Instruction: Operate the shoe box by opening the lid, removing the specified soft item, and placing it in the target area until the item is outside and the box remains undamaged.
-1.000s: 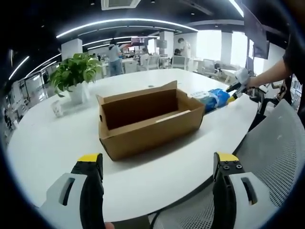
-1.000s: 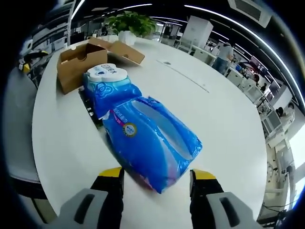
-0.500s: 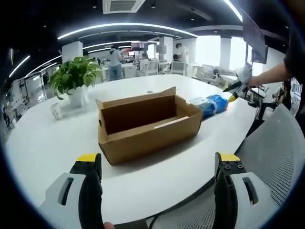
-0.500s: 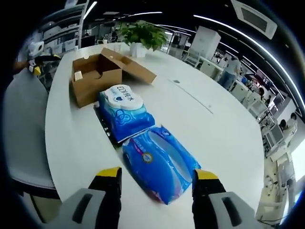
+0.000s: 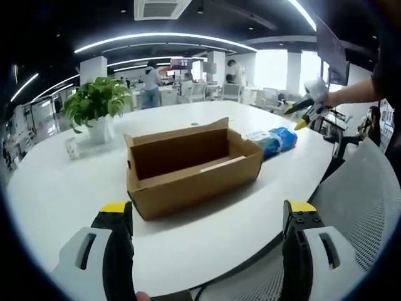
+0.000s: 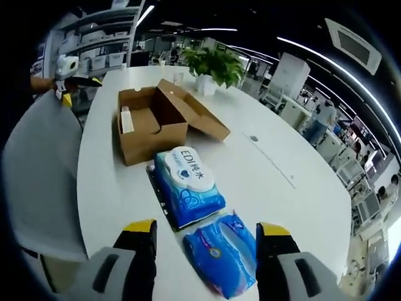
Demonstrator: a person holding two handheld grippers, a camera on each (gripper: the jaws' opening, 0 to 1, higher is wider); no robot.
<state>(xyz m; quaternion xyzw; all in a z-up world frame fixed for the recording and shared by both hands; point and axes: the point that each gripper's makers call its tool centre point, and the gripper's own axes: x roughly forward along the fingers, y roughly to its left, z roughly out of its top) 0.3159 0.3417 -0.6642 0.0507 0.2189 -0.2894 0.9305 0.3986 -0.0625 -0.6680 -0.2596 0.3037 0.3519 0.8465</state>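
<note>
Left gripper (image 5: 208, 216) view, L to R: plant (image 5: 95, 99) nr far table (image 5: 56, 188) edge; box (image 5: 191, 164), lid folded back, mid-table, interior bare apart from a pale card along one wall; blue packs (image 5: 276, 139) just beyond box's R end, nr table edge; right gripper (image 5: 303, 103) raised above them, held by a hand. Own jaws spread wide, nothing between, low at nr table edge.

Right gripper (image 6: 205, 231) view, L to R: chair (image 6: 41, 182) back beside table (image 6: 276, 182) edge; box (image 6: 153, 122) open, lid (image 6: 200, 116) lying back on tabletop; wipes pack (image 6: 188, 185) on a dark mat just this side of box; second blue pack (image 6: 222, 251) touching it, between the jaws in the view though well below them. Jaws spread, empty, hovering above.

Judged: soft item out of box, lying in place; step = clearing away. To do well: lift straight up, jaws kept apart, no snag on pack film, no swing into box wall or lid.
</note>
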